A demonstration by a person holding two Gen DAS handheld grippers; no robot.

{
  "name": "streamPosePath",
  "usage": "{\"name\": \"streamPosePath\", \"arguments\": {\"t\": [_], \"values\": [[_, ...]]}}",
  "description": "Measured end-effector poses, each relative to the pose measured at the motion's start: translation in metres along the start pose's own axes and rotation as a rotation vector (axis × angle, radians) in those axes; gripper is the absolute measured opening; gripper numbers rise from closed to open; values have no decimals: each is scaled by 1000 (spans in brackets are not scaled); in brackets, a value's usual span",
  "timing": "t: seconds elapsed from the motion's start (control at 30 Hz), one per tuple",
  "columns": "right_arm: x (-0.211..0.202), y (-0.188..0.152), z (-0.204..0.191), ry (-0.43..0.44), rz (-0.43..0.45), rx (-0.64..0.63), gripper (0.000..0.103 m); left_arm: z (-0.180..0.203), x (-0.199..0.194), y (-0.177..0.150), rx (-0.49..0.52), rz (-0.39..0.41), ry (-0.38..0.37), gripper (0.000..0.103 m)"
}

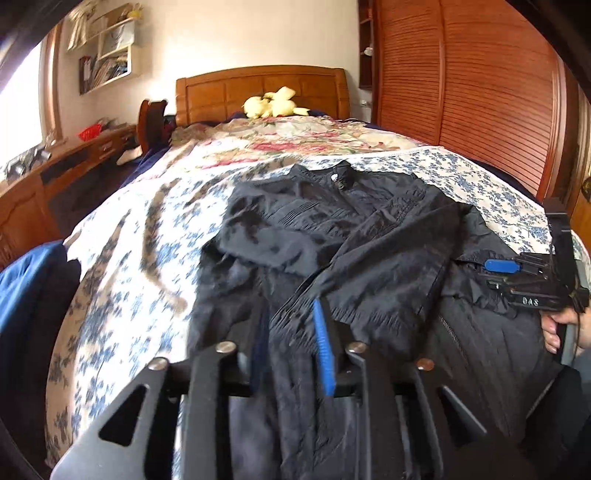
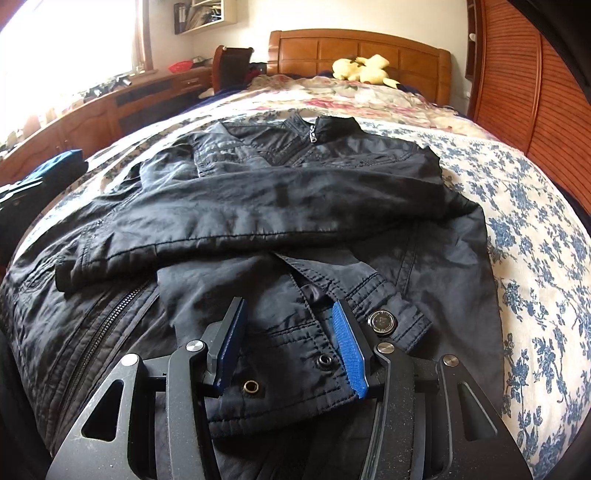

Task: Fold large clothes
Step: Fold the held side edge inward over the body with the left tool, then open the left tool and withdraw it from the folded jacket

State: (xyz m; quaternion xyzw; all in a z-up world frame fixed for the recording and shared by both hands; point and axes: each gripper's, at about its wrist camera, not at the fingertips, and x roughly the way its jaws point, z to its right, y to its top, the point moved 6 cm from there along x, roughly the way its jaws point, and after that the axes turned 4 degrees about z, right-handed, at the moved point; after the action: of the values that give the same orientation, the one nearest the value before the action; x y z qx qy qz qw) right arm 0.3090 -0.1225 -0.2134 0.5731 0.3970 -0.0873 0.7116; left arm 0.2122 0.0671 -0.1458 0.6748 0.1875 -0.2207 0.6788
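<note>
Black jacket (image 2: 258, 206) on the bed (image 2: 535, 236): left claw (image 1: 291, 339) pinches fabric, right claw (image 2: 290, 343) half-open, holding nothing; lift evenly so sleeves stay tucked.

A bed (image 2: 535, 221) with a floral cover meets a wooden headboard (image 2: 360, 46) on a pale wall (image 1: 236, 37). Slatted wardrobe doors (image 1: 461, 81) stand right; a bright window (image 2: 66, 33) lights a desk (image 2: 110, 107) left.

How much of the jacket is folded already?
Partly done. One sleeve already lies folded across the chest of the black jacket on the bed. In hand: the right tongs sit around a snap-button cuff, while jacket cloth runs between the left tongs. The body is unfolded.
</note>
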Motion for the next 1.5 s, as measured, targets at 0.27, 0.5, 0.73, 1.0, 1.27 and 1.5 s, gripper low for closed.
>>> {"name": "streamPosePath", "arguments": {"t": [0.27,0.5,0.73,1.0,1.27,1.5], "values": [[8,-1,-1,-10,-23,-12,49,-43,-35,-43,-54,-45,41,32],[12,-4,-1,-27,-22,-13,49,-68,-43,-72,-89,-82,55,33],[17,-4,-1,-25,-35,-12,50,-70,-39,-87,-96,-110,36,34],[17,-5,-2,-28,-36,-16,50,-66,-26,-99,-96,-151,26,34],[17,-5,-1,-24,-33,-10,50,-63,-19,-101,-90,-161,28,36],[-12,-6,4,-21,-19,23,51,-63,-14,-101,-92,-162,25,39]]}}
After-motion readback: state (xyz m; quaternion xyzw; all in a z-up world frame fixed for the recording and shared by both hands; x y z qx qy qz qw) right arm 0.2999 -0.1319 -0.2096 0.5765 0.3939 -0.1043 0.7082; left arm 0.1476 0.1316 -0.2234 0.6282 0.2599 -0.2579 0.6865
